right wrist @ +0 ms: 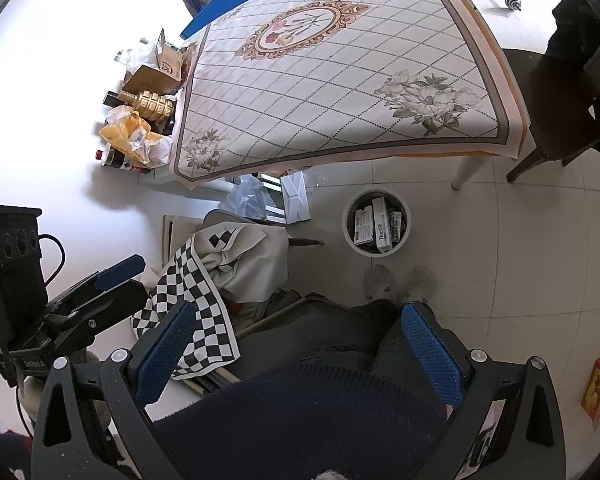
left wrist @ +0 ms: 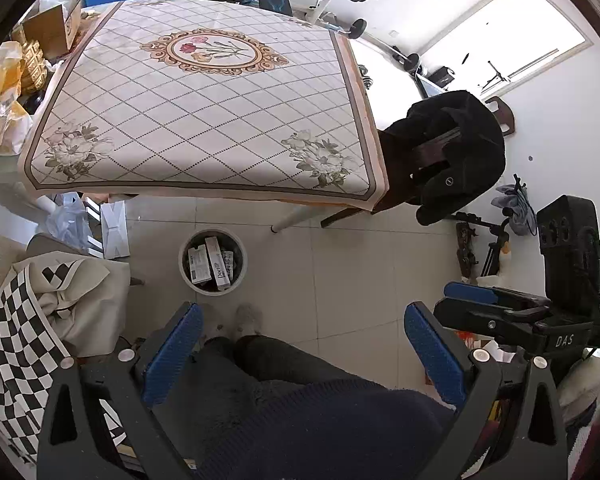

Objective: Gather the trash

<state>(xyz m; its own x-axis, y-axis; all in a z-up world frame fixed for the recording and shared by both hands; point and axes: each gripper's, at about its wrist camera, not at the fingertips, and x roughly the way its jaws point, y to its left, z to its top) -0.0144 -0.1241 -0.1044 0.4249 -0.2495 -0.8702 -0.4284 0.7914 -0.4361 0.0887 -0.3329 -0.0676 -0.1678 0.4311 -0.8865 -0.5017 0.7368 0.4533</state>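
Observation:
A white round trash bin stands on the floor by the table's near edge, holding several small boxes, one marked "Doctor". It also shows in the right wrist view. My left gripper is open and empty, held above the person's lap, well short of the bin. My right gripper is open and empty too, likewise above the lap. The right gripper shows at the right of the left wrist view; the left gripper shows at the left of the right wrist view.
A table with a floral diamond-pattern cloth fills the upper view. A chair with a black coat stands at its right. A checkered cloth over a seat is at left. Boxes and bags lie beside the table.

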